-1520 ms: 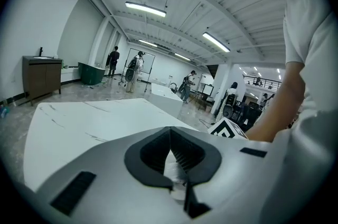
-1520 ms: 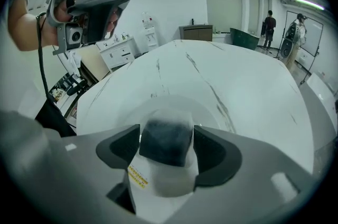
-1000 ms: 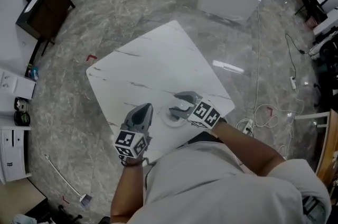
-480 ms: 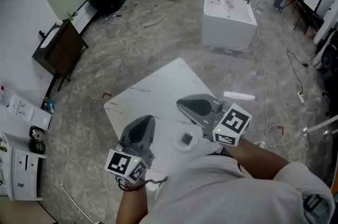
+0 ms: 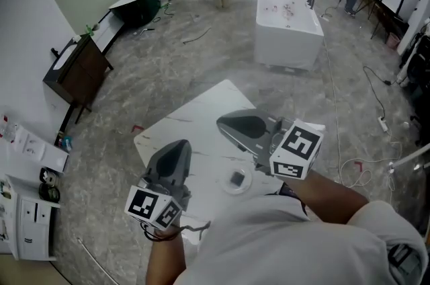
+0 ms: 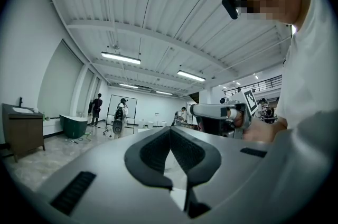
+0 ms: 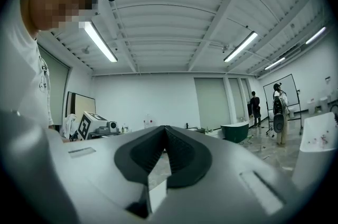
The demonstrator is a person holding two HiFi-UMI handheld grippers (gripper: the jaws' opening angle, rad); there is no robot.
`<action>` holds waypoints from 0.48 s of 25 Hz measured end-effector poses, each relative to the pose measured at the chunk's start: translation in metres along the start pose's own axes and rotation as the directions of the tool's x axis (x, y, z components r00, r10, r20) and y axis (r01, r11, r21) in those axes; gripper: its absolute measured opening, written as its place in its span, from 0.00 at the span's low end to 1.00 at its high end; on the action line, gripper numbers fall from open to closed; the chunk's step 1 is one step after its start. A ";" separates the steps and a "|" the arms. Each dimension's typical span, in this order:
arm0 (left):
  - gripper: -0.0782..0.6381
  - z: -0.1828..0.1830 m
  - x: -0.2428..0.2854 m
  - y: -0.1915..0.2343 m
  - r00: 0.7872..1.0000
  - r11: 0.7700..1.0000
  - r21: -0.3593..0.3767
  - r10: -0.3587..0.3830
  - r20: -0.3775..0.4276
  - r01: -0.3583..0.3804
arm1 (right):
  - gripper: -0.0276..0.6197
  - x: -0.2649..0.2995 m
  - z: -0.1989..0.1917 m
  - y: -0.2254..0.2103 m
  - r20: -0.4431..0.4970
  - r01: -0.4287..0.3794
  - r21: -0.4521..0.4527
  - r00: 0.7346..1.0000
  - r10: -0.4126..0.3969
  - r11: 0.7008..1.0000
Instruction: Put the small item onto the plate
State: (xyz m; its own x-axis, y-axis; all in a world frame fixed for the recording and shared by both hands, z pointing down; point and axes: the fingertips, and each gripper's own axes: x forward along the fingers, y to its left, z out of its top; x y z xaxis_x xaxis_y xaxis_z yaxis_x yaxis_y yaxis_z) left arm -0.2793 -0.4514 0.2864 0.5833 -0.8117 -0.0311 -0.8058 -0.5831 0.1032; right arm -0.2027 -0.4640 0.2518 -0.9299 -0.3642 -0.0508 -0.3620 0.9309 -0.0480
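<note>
Small dark square item [image 5: 237, 177] sits on round white plate [image 5: 225, 187] on white marble worktop [image 5: 195, 122], so task looks done; left tongs [image 5: 180, 144] and right tongs [image 5: 220, 121] are pressed together, empty, above worktop.

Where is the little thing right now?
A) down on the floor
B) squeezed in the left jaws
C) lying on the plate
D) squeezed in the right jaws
C: in the head view the small item lies on the white plate, which stands on the table.
</note>
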 end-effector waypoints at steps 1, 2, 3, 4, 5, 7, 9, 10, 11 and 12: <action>0.12 -0.001 0.000 0.001 1.000 1.000 0.000 0.000 0.000 0.000 | 0.05 0.000 0.000 0.000 0.001 0.000 0.005 1.000 0.000 1.000; 0.12 -0.001 0.000 0.001 1.000 1.000 0.000 -0.001 0.001 0.001 | 0.05 0.000 0.000 0.000 0.002 -0.001 0.013 1.000 0.001 1.000; 0.12 -0.002 0.000 0.001 1.000 1.000 -0.001 -0.002 0.001 0.002 | 0.05 0.001 0.000 0.000 0.003 -0.004 0.025 1.000 0.004 1.000; 0.12 -0.002 0.000 0.001 1.000 1.000 -0.002 -0.003 0.001 0.003 | 0.05 0.001 0.001 0.000 0.005 -0.008 0.038 1.000 0.008 0.999; 0.12 -0.002 0.001 0.001 1.000 1.000 -0.002 -0.005 0.000 0.005 | 0.05 0.001 0.002 0.001 0.008 -0.013 0.050 1.000 0.012 0.999; 0.12 -0.002 0.003 0.001 1.000 1.000 -0.002 -0.008 0.000 0.008 | 0.05 0.000 0.005 0.003 0.013 -0.018 0.057 1.000 0.017 0.998; 0.12 -0.003 0.004 0.000 1.000 1.000 -0.006 -0.012 -0.001 0.012 | 0.05 -0.002 0.007 0.003 0.018 -0.019 0.056 1.000 0.018 0.998; 0.12 -0.003 0.005 0.000 1.000 1.000 -0.009 -0.015 0.000 0.015 | 0.05 -0.002 0.008 0.004 0.020 -0.018 0.055 1.000 0.017 0.998; 0.12 -0.003 0.005 0.000 1.000 1.000 -0.011 -0.019 0.001 0.019 | 0.05 -0.001 0.009 0.004 0.021 -0.018 0.054 1.000 0.017 0.998; 0.12 -0.001 0.005 0.001 1.000 1.000 -0.012 -0.023 0.003 0.023 | 0.05 0.000 0.010 0.003 0.023 -0.017 0.054 1.000 0.015 0.998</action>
State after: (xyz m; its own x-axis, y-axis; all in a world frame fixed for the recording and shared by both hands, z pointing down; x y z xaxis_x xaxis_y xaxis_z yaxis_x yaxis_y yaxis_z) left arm -0.2765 -0.4561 0.2873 0.6016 -0.7980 -0.0365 -0.7907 -0.6014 0.1143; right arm -0.2029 -0.4609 0.2414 -0.9337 -0.3504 -0.0740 -0.3425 0.9341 -0.1010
